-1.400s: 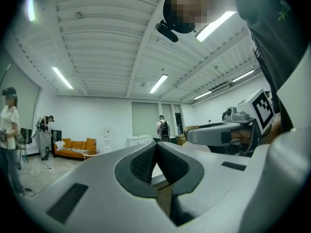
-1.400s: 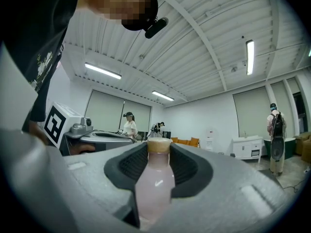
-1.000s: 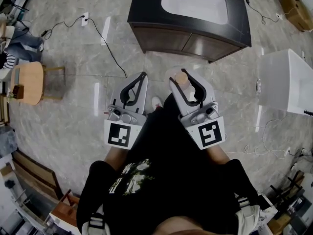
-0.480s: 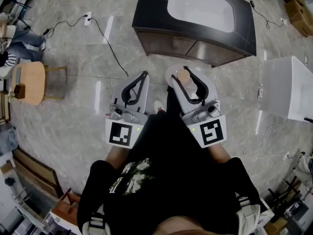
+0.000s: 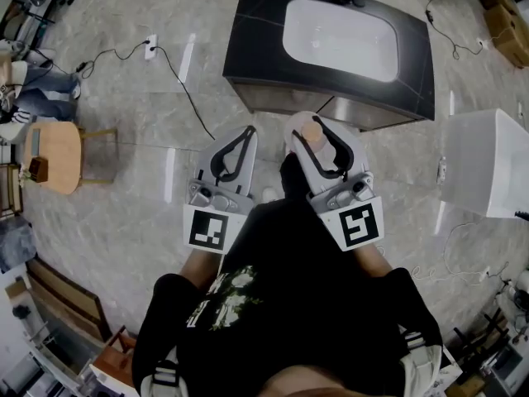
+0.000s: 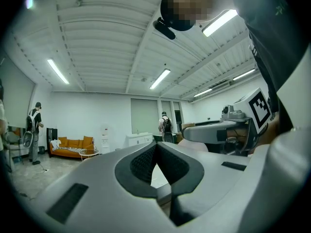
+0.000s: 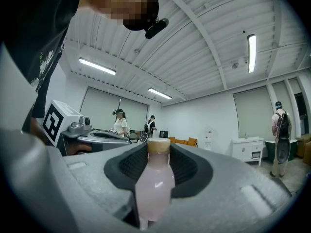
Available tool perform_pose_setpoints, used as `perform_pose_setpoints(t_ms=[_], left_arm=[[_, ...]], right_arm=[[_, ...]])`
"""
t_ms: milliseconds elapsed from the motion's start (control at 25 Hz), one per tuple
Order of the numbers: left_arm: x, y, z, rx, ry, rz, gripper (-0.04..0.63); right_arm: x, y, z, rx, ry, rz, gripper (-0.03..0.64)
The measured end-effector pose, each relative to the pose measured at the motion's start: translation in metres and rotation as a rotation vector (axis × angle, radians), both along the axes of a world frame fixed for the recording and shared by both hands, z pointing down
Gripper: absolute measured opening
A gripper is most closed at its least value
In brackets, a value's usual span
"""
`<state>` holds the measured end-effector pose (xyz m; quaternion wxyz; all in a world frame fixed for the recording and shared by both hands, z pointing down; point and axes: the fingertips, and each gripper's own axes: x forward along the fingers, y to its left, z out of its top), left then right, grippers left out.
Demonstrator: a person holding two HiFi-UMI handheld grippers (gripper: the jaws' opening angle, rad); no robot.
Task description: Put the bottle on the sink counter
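Both grippers have advanced towards the dark sink counter with white basin [image 5: 248,52], which now lies just ahead of them. The bottle's base is cut off at the lower edge of the right gripper view. The right gripper [image 5: 314,126], jaws partway closed, clamps the pale pink translucent bottle with tan cap [image 7: 154,178]. The bottle stands upright, cap uppermost, above the floor. The left gripper [image 5: 245,131] has its jaws together, empty.

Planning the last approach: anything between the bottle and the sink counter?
Nothing visible. The bottle, gripped by the right gripper, is just short of the counter's front edge. The dark top left of the basin is bare.
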<state>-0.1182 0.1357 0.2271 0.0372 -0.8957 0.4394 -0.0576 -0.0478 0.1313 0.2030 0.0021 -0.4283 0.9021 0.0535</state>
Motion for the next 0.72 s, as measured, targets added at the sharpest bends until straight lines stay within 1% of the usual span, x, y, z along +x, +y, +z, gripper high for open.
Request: perform_pose_setpoints(t_ms=[80,240,360,480,640,720], left_arm=[[0.001,-0.019,-0.001,-0.005,0.006,-0.008,0.006],[0.011,-0.055,-0.011,0.015,0.007,-0.017,0.006],[0.02,-0.08,-0.021,0.035,-0.012,-0.022,0.008],[0.031,-0.103,-0.026,0.034,-0.034,-0.031,0.008],[0.043,-0.132,-0.025,0.027,-0.031,-0.057,0.008],[0.045,-0.144,-0.021,0.026,-0.033,-0.079,0.006]], right_arm=[[0.002,-0.018,-0.001,0.006,-0.004,-0.007,0.132],[0.01,-0.052,-0.005,0.017,-0.009,-0.023,0.132],[0.019,-0.08,-0.01,0.022,-0.013,-0.037,0.132],[0.031,-0.106,-0.015,0.028,-0.014,-0.047,0.132],[0.043,-0.138,-0.013,0.03,-0.026,-0.07,0.132],[0.048,-0.15,-0.01,0.032,-0.016,-0.087,0.132]])
